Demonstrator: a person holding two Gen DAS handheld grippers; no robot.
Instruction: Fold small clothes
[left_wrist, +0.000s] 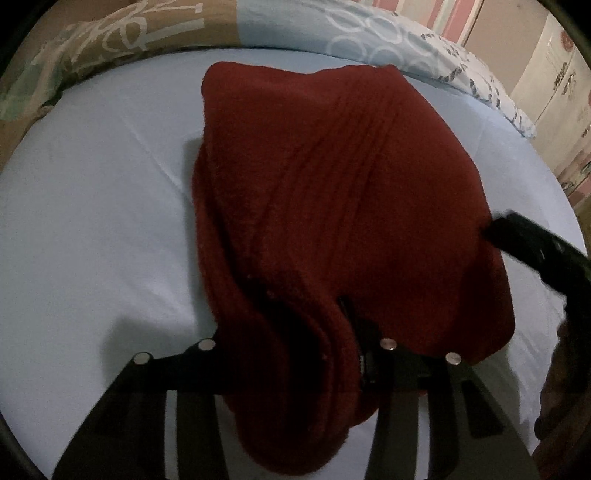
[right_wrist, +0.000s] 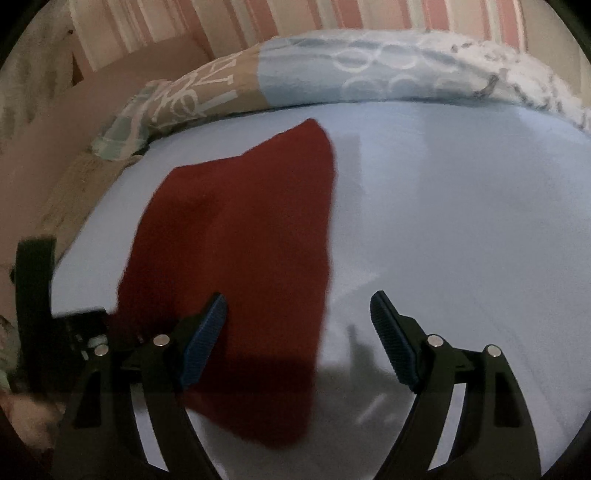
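A dark red knitted garment (left_wrist: 332, 192) lies on the light blue bed sheet (left_wrist: 92, 221). My left gripper (left_wrist: 295, 354) is at its near edge, and the cloth is bunched over and between the fingers, so it looks shut on that edge. In the right wrist view the same garment (right_wrist: 240, 236) lies flat at centre left. My right gripper (right_wrist: 299, 325) is open and empty, hovering over the garment's near right edge, with its left blue pad (right_wrist: 207, 332) above the cloth and its right pad (right_wrist: 391, 336) above the sheet. The right gripper also shows in the left wrist view (left_wrist: 524, 240) at the garment's right side.
A folded patterned quilt (left_wrist: 147, 33) in tan, blue and white lies along the far edge of the bed, also in the right wrist view (right_wrist: 295, 70). A striped pink wall (right_wrist: 258, 22) is behind. The left gripper's body (right_wrist: 37, 295) shows at the left.
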